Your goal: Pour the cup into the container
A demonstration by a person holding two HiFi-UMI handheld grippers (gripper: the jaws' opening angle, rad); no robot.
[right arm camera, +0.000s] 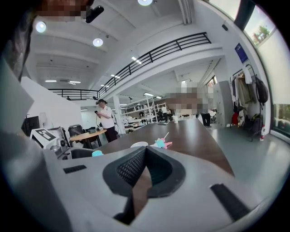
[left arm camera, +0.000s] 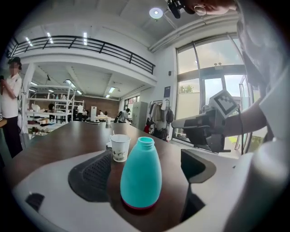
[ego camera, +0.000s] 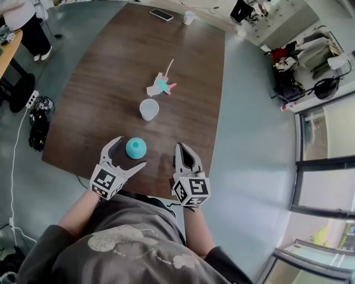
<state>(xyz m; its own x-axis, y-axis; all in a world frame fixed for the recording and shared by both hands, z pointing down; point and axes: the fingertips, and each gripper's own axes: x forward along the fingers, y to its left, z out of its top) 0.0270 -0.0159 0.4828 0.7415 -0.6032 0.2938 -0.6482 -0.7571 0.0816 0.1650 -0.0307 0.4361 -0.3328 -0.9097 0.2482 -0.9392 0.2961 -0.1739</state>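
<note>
Here, in the head view, the left gripper (ego camera: 131,153) straddles the teal container (ego camera: 136,147) at lower centre, with the cup (ego camera: 148,108) just above it. In the left gripper view the jaws stand wide, their pads clear of the container (probably light, smooth and tippy; grip its belly). In the right gripper view the right gripper (right arm camera: 145,156) is closed and empty. The thin cup looks crushable, so pinch it gently mid-wall.

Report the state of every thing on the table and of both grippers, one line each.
teal bottle: upright, uncapped, standing on the table, ungripped.
paper cup: upright, open-topped, beyond the teal bottle; contents cannot be made out.
toy: lying mid-table.
phone: lying flat at the far end.
left gripper: open, jaws either side of the teal bottle.
right gripper: shut, empty.
</note>
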